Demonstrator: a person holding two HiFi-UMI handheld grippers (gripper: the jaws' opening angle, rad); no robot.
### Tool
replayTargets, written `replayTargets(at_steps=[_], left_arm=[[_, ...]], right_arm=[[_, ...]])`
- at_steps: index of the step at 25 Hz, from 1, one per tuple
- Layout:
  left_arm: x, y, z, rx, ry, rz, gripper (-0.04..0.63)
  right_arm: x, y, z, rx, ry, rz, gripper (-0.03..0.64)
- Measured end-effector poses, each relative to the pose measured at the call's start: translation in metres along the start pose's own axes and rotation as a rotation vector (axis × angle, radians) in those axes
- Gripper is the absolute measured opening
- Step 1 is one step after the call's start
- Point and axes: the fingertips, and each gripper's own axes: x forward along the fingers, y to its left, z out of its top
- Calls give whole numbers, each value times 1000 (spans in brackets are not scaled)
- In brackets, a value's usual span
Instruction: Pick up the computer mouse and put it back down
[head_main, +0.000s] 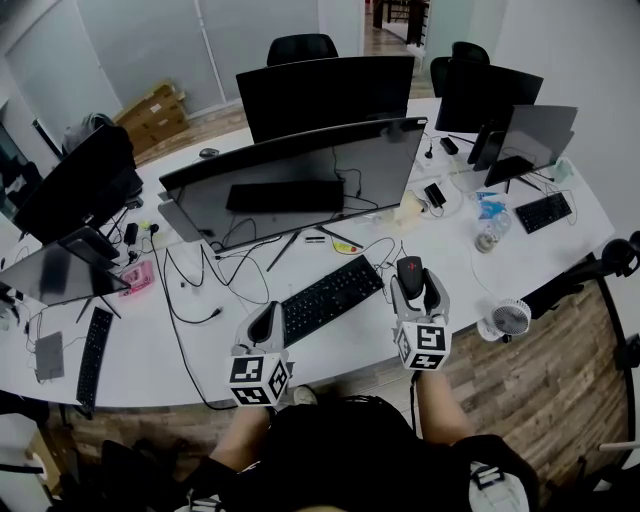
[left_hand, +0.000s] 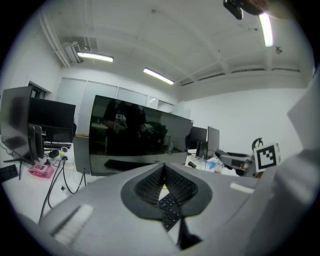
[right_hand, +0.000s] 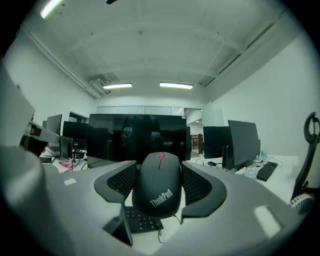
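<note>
Black mouse (right_hand: 160, 187) sits clamped between the jaws of the right hand-held gripper (head_main: 418, 285). It is held above the white desk (head_main: 180, 350), just right of the keyboard (head_main: 330, 297), with its red wheel pointing away from the person. Left hand-held gripper (head_main: 268, 322) hovers by the keyboard's left end, jaws pressed together with nothing between them.

Three keyboards (head_main: 330, 297), two chairs (head_main: 300, 47), one fan (head_main: 511, 318), two tongs (head_main: 418, 288).
</note>
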Motion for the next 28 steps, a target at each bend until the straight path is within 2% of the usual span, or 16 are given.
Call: replayTargets(at_steps=[14, 28], left_arm=[[-4, 10, -12, -37, 30, 23, 54], [-10, 20, -19, -53, 46, 44, 54]], right_arm=[[-2, 12, -162, -4, 351, 31, 278], [-24, 12, -261, -10, 583, 43, 279]])
